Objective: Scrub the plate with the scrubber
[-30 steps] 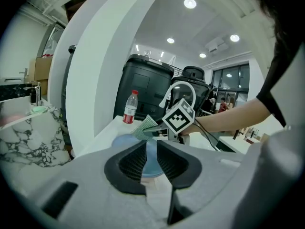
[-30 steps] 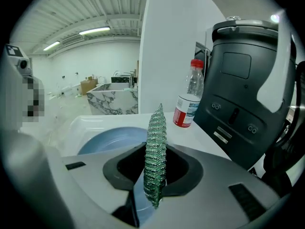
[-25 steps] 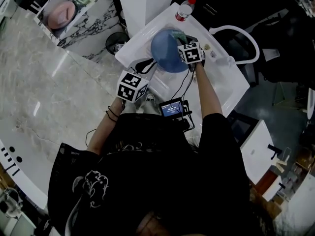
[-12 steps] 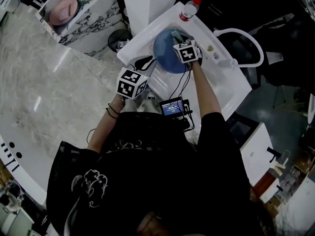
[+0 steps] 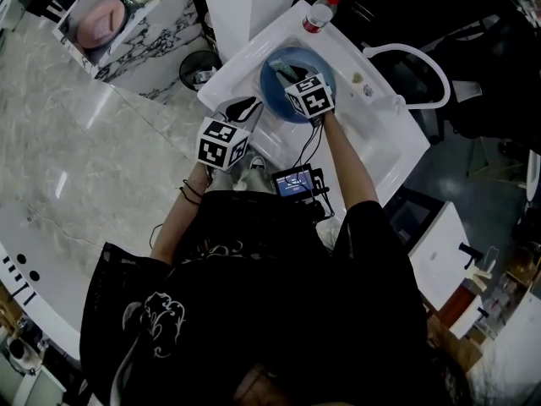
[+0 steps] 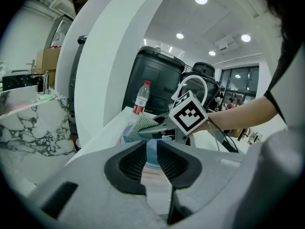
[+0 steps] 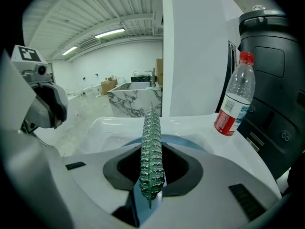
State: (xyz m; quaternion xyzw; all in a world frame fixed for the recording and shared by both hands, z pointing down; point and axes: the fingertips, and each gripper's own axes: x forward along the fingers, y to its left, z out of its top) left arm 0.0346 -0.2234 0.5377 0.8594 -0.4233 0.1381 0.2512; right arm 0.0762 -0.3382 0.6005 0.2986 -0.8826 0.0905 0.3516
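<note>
I have the scrubber (image 7: 151, 137), a green mesh pad, clenched edge-on in my right tongs (image 7: 152, 171). They sit over the blue plate (image 5: 270, 87), which lies in the white sink (image 5: 378, 134) at the far side. I cannot tell whether the pad touches the plate. My left tongs (image 6: 151, 151) hover just near-left of the plate, slightly parted and holding nothing. I judge the scrubbing to be in hand but not finished. I see no suds, and most of the plate's face is hidden, so I cannot say how clean it is. Besides the plate, the sink looks bare. A red-capped bottle (image 7: 234, 99) stands on its far rim.
</note>
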